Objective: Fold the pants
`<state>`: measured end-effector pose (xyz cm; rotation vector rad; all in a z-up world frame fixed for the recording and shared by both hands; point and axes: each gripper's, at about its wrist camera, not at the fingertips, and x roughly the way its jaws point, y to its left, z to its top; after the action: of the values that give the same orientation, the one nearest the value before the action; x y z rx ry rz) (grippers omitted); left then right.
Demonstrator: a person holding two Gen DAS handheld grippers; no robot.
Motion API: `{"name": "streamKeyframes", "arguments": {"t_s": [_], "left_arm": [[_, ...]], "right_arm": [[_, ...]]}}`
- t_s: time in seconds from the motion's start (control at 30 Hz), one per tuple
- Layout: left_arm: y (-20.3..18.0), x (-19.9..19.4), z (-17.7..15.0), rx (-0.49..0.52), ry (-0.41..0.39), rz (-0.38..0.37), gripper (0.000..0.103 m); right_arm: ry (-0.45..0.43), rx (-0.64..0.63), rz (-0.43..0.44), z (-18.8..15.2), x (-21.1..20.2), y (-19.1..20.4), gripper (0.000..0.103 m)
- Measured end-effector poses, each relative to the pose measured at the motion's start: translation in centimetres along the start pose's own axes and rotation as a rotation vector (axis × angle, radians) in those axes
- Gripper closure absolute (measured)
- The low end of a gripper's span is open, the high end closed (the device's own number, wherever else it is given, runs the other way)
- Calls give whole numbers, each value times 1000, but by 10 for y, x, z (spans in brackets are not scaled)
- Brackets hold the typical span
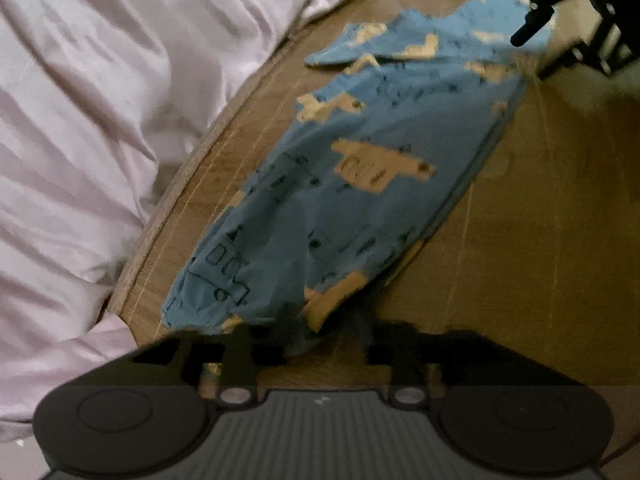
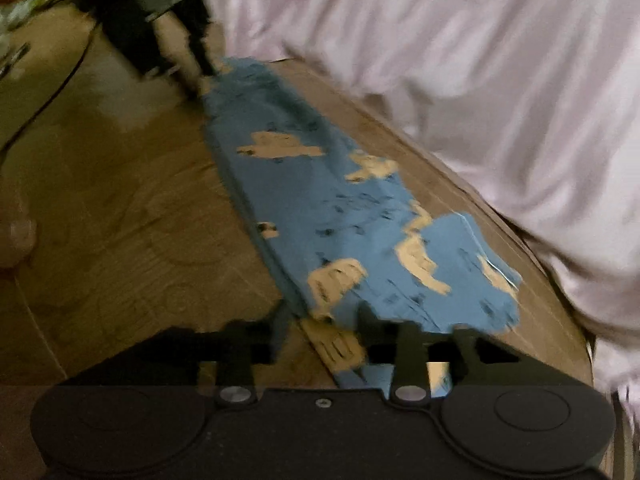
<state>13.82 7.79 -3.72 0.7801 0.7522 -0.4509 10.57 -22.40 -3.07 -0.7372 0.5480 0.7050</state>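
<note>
Blue pants with tan patches [image 1: 360,184] lie stretched lengthwise on a wooden surface [image 1: 540,240]. In the left wrist view their near end bunches between the fingers of my left gripper [image 1: 326,320], which is shut on it. My right gripper [image 1: 532,28] is on the far end at top right. In the right wrist view the pants [image 2: 320,208] run from my right gripper [image 2: 322,320], shut on the near end with cloth between its fingers, to my left gripper [image 2: 200,72] at the far end. One long edge of the pants is straight and taut. Both views are blurred.
Crumpled pale pink bedding [image 1: 100,120] lies along one long side of the wooden surface [image 2: 120,220], close to the pants, and appears again as bedding [image 2: 500,80]. A dark cable [image 2: 48,92] runs over the wood. A pale blurred shape [image 2: 16,236] is at the left edge.
</note>
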Motion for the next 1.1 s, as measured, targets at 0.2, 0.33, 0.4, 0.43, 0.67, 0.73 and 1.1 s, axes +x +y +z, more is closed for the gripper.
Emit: {"name": "streamKeyframes", "arguments": {"t_s": [0.2,0.33,0.4,0.43,0.67,0.73,1.1], "left_arm": [[-15,-7,33,-183,-119,-86,12],[-33,6,69,-312,-201,-158,1],[-40,15,87,-379,-226,-216,0],[-41,19,95,-414,-247,-244,0],[-47,61,153,-502,-265,-445,0],[-44,73,162,-500,-263,-464,1],[-29,121,167,-764,-198,-642,30]], "right_arm": [[61,225,-187,-17,-28,-20,3],[119,279,-312,-37,-33,-35,1],[138,301,-336,-47,-34,-45,1],[141,306,-334,-50,-34,-55,1],[69,278,-180,-14,0,-161,1],[61,312,-76,12,29,-199,1],[318,585,194,109,190,-244,25]]}}
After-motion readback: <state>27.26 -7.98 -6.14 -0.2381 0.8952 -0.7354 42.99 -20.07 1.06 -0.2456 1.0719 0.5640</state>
